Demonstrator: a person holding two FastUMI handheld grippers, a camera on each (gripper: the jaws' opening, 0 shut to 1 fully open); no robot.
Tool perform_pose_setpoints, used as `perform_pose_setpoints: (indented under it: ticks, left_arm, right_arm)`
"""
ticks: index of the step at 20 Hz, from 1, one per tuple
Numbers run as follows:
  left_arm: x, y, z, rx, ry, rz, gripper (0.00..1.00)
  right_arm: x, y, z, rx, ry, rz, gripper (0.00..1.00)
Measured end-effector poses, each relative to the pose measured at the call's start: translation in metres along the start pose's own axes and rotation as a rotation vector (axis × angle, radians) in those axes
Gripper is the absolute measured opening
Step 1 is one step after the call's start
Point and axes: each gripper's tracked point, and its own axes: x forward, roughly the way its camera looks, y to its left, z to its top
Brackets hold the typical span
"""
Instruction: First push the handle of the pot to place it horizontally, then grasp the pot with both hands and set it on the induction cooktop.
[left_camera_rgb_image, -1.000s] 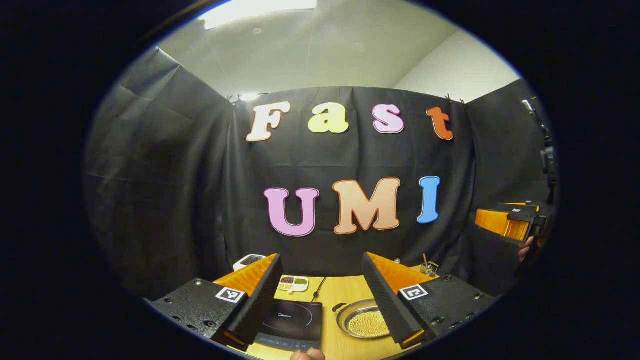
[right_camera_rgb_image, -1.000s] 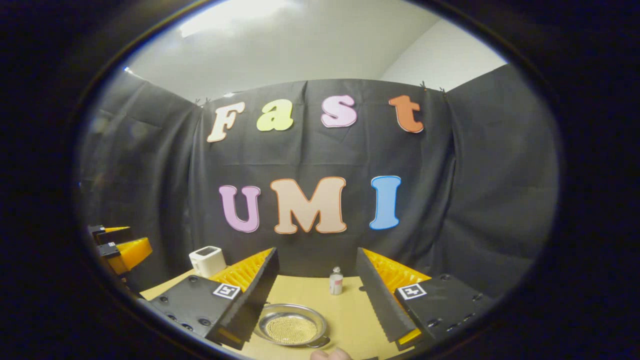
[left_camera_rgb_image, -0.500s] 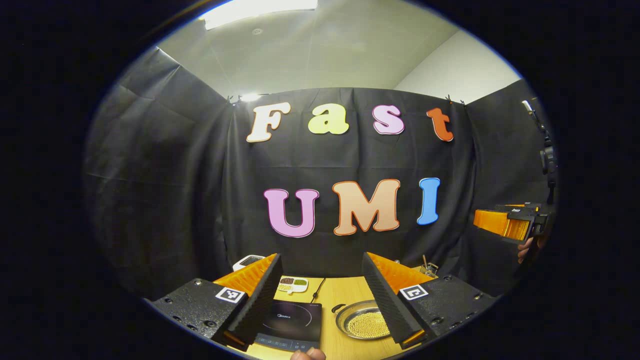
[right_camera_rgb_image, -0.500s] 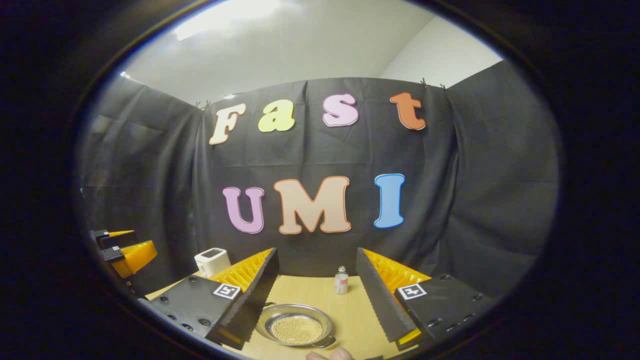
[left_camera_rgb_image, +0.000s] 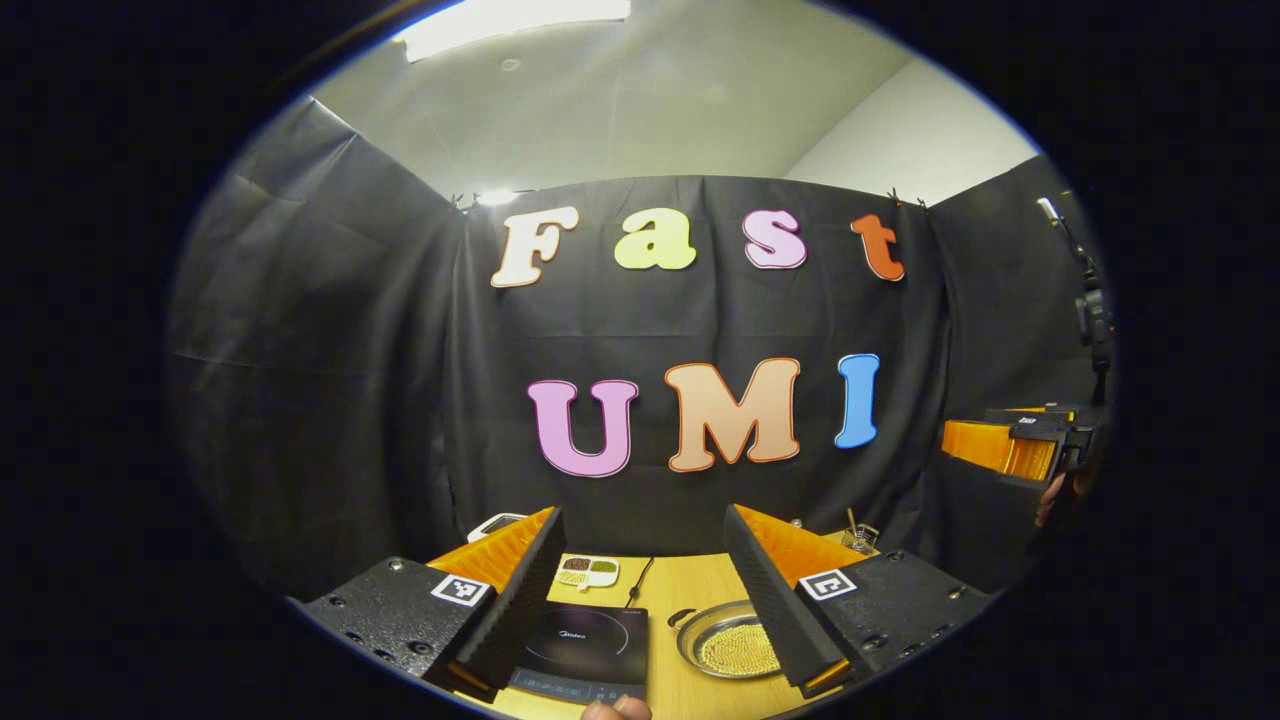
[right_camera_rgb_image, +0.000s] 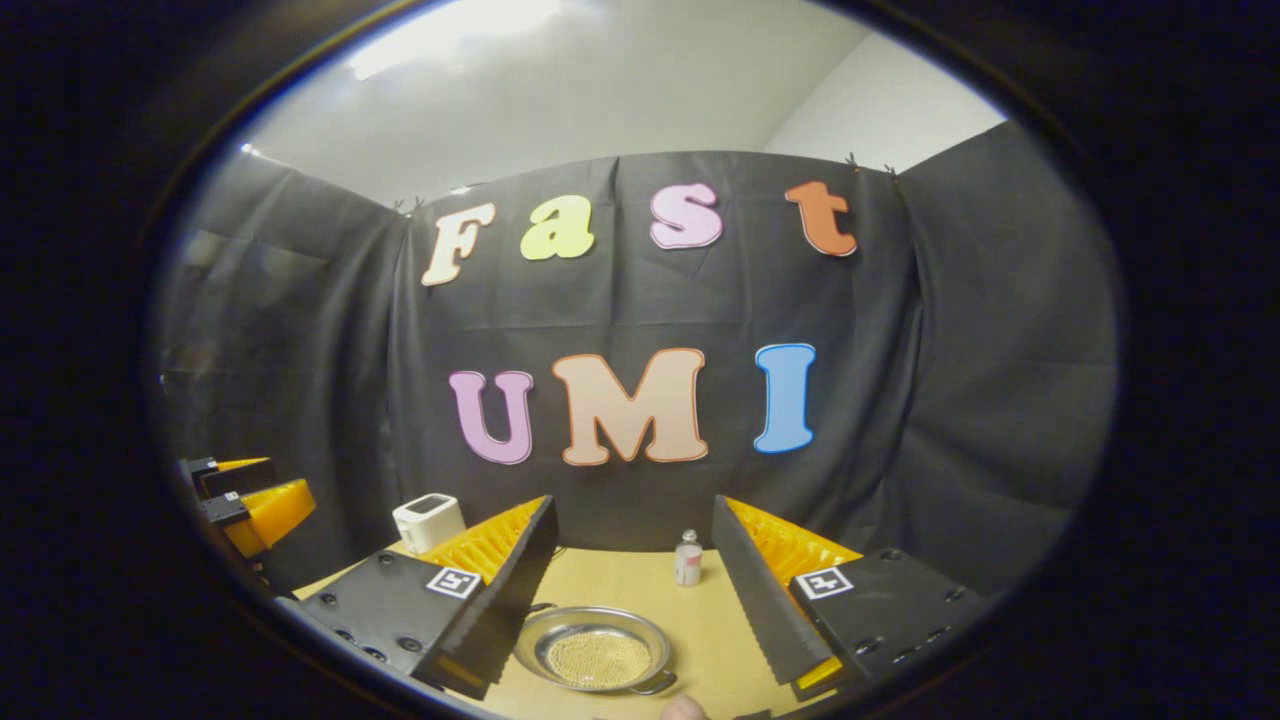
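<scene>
silver pot (right_camera_rgb_image: 596, 655), black cooktop (left_camera_rgb_image: 585, 645), tan table (right_camera_rgb_image: 640, 585)

Table (left_camera_rgb_image: 670, 585), left gripper view: induction cooktop (left_camera_rgb_image: 585, 645) at the near edge, toward 7 o'clock from table centre. Pot (left_camera_rgb_image: 735, 645) just beside it at its 3 o'clock, apart from it, holding small beads (left_camera_rgb_image: 738, 650). Divided dish (left_camera_rgb_image: 588, 571) behind the cooktop at its 12 o'clock. Cable (left_camera_rgb_image: 637, 580) runs from the cooktop's back edge toward the wall. Small box-shaped device (left_camera_rgb_image: 497, 524) at the cooktop's 11 o'clock, at the table's far corner. Wire holder (left_camera_rgb_image: 858, 537) at the pot's 1 o'clock, by the wall.

Right gripper view: pot (right_camera_rgb_image: 594, 650) at near centre; small bottle (right_camera_rgb_image: 688, 560) upright at its 1 o'clock, well apart; box-shaped device (right_camera_rgb_image: 427, 521) at its 10 o'clock.
</scene>
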Motion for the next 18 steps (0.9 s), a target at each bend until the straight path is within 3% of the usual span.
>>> perform_pose_setpoints:
  ticks: [2,6,9,11,12,14,15,18]
  left_arm:
    - [0.000,0.004,0.000,-0.002,-0.001,0.004,0.99]
    - [-0.001,0.014,-0.002,-0.007,0.002,0.008,0.99]
    - [-0.002,0.022,-0.004,-0.015,0.004,0.003,0.99]
    - [-0.001,0.026,-0.006,-0.020,0.002,-0.005,0.96]
    - [-0.001,0.027,-0.007,-0.023,0.001,-0.009,0.99]
    - [0.001,0.029,-0.014,-0.034,0.012,-0.014,0.96]
    - [0.002,0.031,-0.013,-0.045,0.013,-0.020,0.96]
    - [0.005,0.036,-0.017,-0.045,0.017,-0.020,0.99]
  right_arm:
    - [0.001,0.005,-0.002,-0.005,0.005,0.006,0.98]
    - [0.003,0.015,-0.004,-0.007,0.013,0.010,0.75]
    - [0.006,0.017,-0.006,-0.020,0.005,-0.010,0.39]
    - [0.005,0.023,-0.012,-0.013,0.013,-0.009,0.29]
    - [0.005,0.026,-0.010,-0.006,0.013,-0.010,0.15]
    - [0.002,0.032,-0.020,-0.019,0.027,0.008,0.10]
    - [0.003,0.029,-0.018,-0.026,0.023,0.007,0.01]
    - [0.009,0.041,-0.039,0.007,0.080,0.040,0.03]
